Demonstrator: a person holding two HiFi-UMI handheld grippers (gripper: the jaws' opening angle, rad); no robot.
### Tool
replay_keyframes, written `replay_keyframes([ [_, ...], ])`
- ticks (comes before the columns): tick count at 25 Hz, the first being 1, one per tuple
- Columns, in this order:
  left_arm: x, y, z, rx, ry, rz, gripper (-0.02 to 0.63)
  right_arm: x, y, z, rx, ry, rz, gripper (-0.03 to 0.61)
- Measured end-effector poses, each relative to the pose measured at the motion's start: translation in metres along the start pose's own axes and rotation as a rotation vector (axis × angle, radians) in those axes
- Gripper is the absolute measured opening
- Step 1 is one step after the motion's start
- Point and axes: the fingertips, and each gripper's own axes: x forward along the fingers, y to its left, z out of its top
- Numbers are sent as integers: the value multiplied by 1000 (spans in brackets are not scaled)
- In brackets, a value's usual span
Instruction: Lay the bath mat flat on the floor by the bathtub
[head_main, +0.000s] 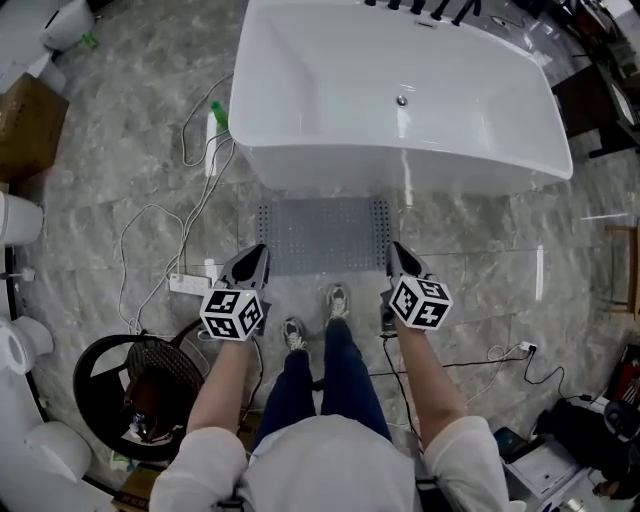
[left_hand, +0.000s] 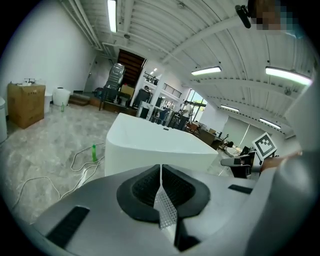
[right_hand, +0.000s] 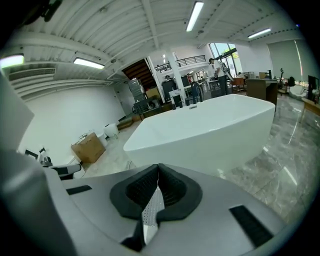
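Bath mat (head_main: 325, 235) mid-frame, near corners pinched tight by left gripper (head_main: 260, 252) and right gripper (head_main: 394, 250). Placing step; next likely lower it flat before bathtub (head_main: 400, 100).

I see my grey left gripper (head_main: 260, 252) and right gripper (head_main: 393, 250), black-and-white marker cubes (head_main: 232, 313), plus the person's white sleeves (head_main: 205, 460), navy trousers (head_main: 320, 375), grey trainers (head_main: 338, 300).

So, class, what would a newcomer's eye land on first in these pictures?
The big white bathtub fills the top of the head view. Just below it, a grey perforated bath mat stretches between the left gripper and right gripper, each shut on a near corner.
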Motion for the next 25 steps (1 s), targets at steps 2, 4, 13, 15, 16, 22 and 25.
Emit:
replay_keyframes([
  [2,-12,-3,5,-7,-12,9,40,-13,6,4,-4,-7,-2,31],
  [4,-20,-7,12,-15,-28,9,40,-23,8,12,-5,-21,-7,31],
  [13,-45,-22,36,-31,-33,-13,40,-61,16,42,-44,-73,-30,31],
  [15,-50,-29,44,-17,-41,-15,40,-69,16,48,-51,-84,-28,31],
  [16,-52,-32,49,-5,-45,-11,40,-73,17,50,-51,-88,-25,31],
  [22,-71,-51,76,23,-83,-9,40,-100,26,64,-47,-123,1,31],
  [25,-78,-59,86,33,-107,-10,40,-114,30,75,-77,-146,19,31],
])
